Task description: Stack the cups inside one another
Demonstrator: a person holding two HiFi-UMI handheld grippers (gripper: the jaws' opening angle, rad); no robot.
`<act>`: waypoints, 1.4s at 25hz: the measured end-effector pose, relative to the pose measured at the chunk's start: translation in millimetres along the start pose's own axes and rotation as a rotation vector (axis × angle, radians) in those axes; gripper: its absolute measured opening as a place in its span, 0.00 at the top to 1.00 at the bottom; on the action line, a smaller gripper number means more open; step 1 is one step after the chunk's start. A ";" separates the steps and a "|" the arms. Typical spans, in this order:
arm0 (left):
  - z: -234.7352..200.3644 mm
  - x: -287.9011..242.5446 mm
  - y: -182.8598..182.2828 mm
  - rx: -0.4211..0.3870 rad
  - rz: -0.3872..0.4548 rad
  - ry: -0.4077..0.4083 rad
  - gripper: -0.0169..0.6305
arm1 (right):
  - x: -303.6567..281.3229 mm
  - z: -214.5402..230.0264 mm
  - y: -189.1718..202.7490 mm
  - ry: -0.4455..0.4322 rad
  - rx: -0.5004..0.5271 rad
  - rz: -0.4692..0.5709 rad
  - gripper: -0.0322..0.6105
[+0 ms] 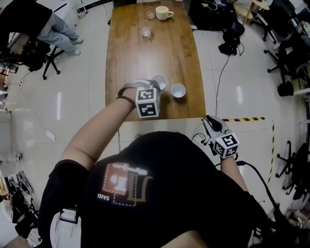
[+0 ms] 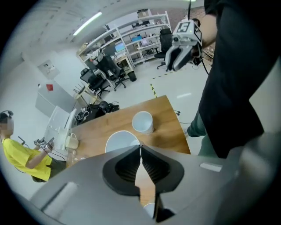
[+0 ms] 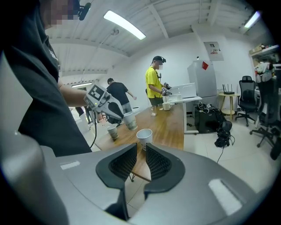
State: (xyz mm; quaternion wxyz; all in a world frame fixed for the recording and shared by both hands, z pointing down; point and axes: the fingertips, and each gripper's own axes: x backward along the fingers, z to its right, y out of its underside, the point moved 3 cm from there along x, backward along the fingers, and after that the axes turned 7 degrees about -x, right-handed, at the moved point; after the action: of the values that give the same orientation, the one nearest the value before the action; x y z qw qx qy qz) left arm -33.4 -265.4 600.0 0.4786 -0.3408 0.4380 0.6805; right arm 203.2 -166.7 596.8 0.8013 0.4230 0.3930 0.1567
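Pale glossy floor [image 1: 87, 97] surrounds a long wooden desk [image 1: 145, 58], with office chairs and shelves further off. The left claw [image 1: 154, 89] hangs over the near end of the desk, pointing steeply down. Its jaws are pressed almost together on the wall of the held cup [image 1: 160, 80], one pad inside the rim and one outside. From the right gripper view this white paper cup is clear of the wood and tilted, its mouth leaning away from the claw.

A second cup [image 1: 178, 90] stands upright on the desk just ahead of the left claw's tips and a little to their right, near the held cup but apart from it. A third cup [image 3: 113, 131] stands upright on the desk just below the left claw, on the person's side of it.

The right claw [image 1: 211, 122] is off the desk's near corner, above the floor. Its jaws stand a little apart with nothing between them, and the second cup lies straight ahead, well beyond its tips.

At the far end of the desk, well away from both claws, sit a mug [image 1: 163, 13] and a glass [image 1: 145, 30].
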 end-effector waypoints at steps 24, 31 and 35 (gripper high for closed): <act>-35.8 14.5 -97.8 -0.041 0.219 -0.025 0.77 | 41.3 27.8 19.3 0.088 -0.064 0.041 0.83; -24.6 116.9 -47.1 0.532 0.712 -0.223 0.96 | 22.9 25.2 -5.7 0.041 -0.073 0.084 0.84; 30.6 105.1 45.6 1.054 0.715 -0.348 0.97 | 5.5 18.4 -19.2 0.017 -0.036 0.069 0.85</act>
State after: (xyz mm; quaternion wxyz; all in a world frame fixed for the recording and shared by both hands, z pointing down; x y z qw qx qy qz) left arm -110.6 -207.4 531.3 0.3898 0.2206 0.7149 0.5369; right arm 219.2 -185.1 584.9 0.7995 0.4205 0.3821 0.1949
